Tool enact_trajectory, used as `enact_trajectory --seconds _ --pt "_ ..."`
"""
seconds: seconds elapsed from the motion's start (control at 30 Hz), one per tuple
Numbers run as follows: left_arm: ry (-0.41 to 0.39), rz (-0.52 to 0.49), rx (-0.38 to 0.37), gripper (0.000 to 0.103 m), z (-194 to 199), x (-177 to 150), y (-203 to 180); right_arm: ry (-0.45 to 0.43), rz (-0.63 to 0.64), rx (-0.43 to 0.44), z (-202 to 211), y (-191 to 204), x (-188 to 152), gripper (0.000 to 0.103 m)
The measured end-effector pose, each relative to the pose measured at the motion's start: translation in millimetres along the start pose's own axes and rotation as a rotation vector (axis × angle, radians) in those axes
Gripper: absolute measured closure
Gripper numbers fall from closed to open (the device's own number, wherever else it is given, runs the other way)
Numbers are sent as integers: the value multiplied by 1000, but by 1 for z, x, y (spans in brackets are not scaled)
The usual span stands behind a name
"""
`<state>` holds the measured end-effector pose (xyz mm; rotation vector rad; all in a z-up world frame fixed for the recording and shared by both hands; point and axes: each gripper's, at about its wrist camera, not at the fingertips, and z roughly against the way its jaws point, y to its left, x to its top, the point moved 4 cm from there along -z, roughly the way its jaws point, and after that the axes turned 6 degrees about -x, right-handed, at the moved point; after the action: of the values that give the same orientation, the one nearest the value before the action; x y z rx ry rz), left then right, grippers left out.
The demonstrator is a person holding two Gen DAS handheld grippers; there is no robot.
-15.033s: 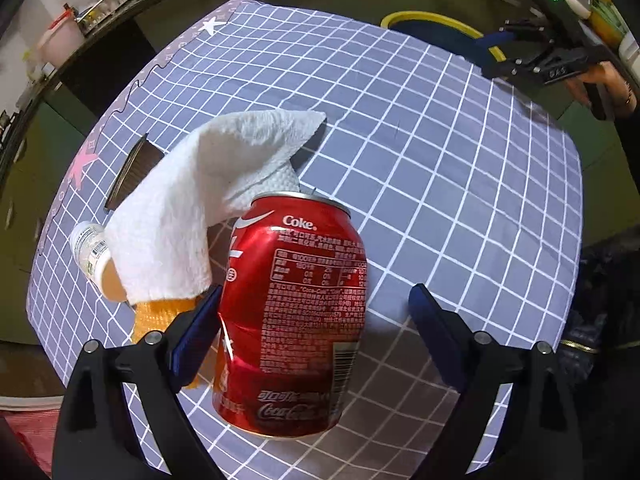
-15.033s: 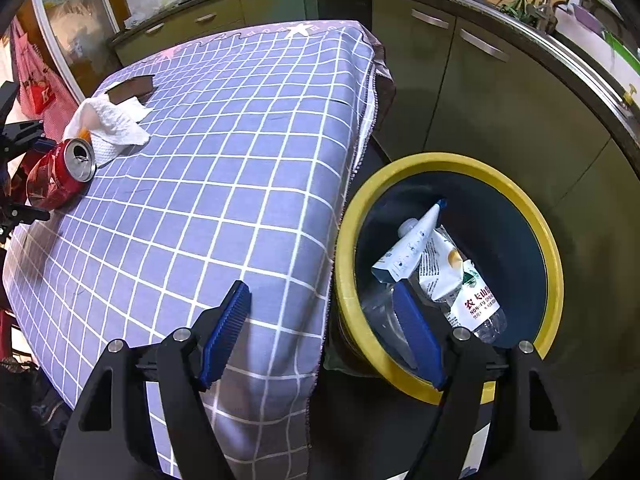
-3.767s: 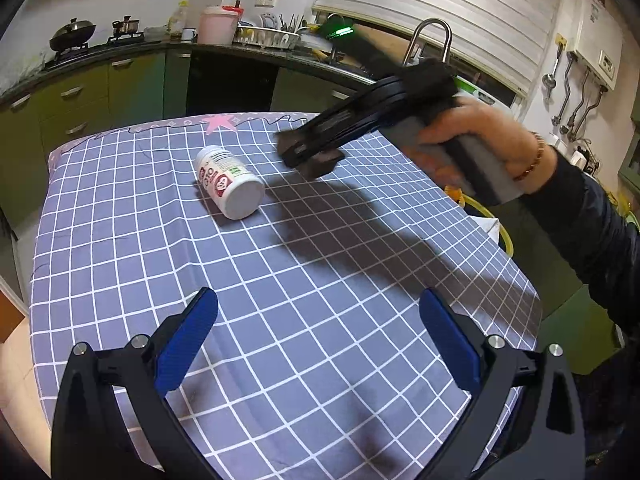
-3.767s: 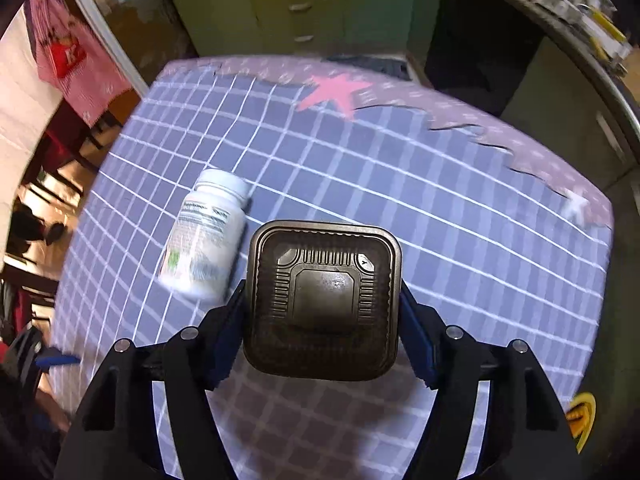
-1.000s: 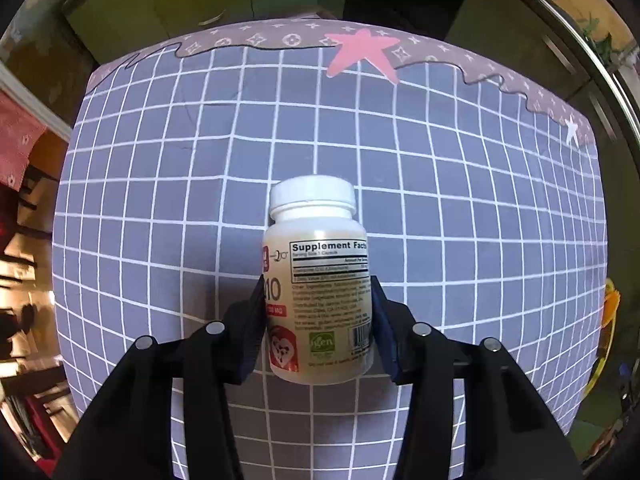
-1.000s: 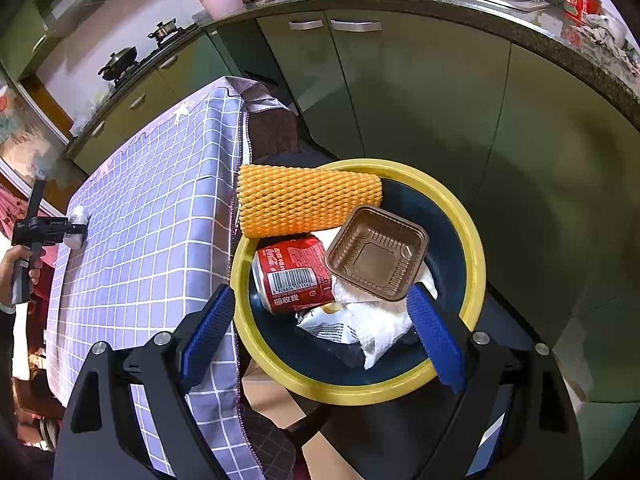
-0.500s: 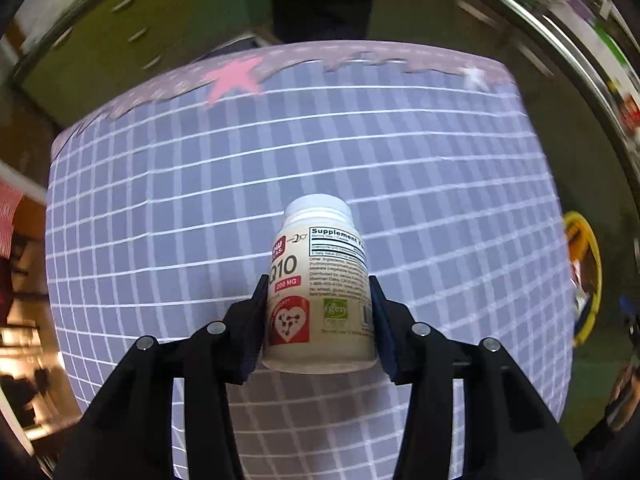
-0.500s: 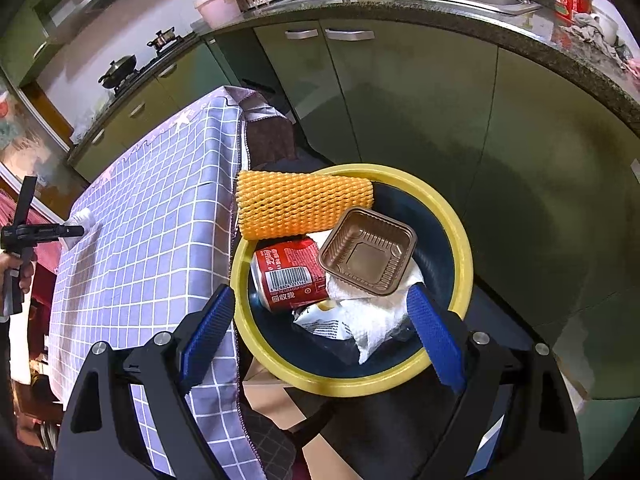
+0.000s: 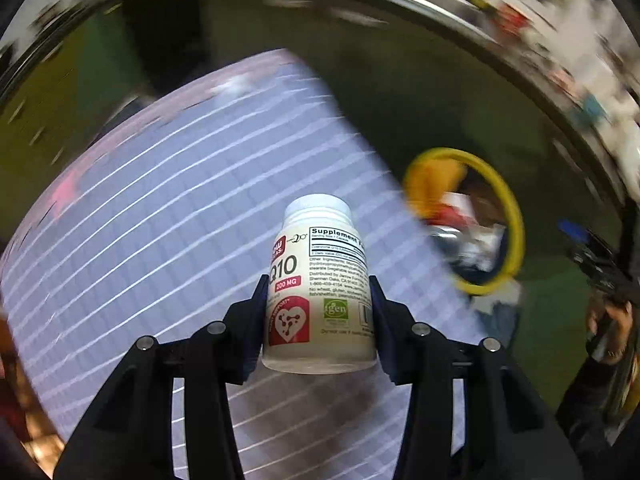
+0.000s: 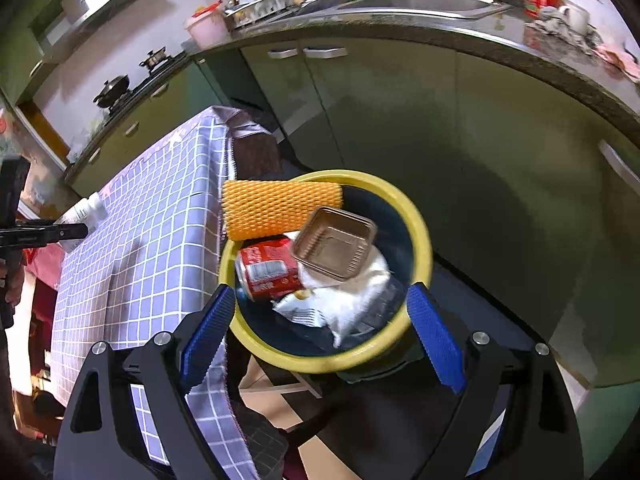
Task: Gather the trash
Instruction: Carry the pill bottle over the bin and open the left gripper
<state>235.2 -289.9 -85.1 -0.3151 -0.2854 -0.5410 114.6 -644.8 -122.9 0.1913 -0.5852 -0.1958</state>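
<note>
The supplement bottle (image 9: 320, 292) is clamped between both pads of the left claw (image 9: 318, 320), above the surface (image 9: 168, 208), cap pointing away from the camera. Legible label text: "Supplement", "Q10", "200 MG". The surface carries a purple cloth with a white grid. The right claw (image 10: 320, 332) stands wide apart and holds nothing, above the yellow-rimmed bin (image 10: 420, 236) beside the surface. The bin contains an orange foam net (image 10: 280, 204), a red can (image 10: 268, 268), a brown tray (image 10: 336, 244) and white paper. Green cabinets (image 10: 400, 120) line the kitchen.
</note>
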Motion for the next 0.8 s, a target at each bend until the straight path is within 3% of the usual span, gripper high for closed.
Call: enact_trajectory --seconds 0.13,0.33,0.53,0.8 --pt "16 -135 -101 58 -28 21 -75 -8 -29 -22 13 -20 -9 16" --pt "70 -242 -187 58 -80 40 -148 -4 -99 -49 24 -56 -29 16" --pt "149 -327 -240 58 -112 25 -195 4 -156 -52 22 -84 -40 16" --pt "196 -558 -274 58 -129 0 -240 23 -173 -30 11 -93 -50 16"
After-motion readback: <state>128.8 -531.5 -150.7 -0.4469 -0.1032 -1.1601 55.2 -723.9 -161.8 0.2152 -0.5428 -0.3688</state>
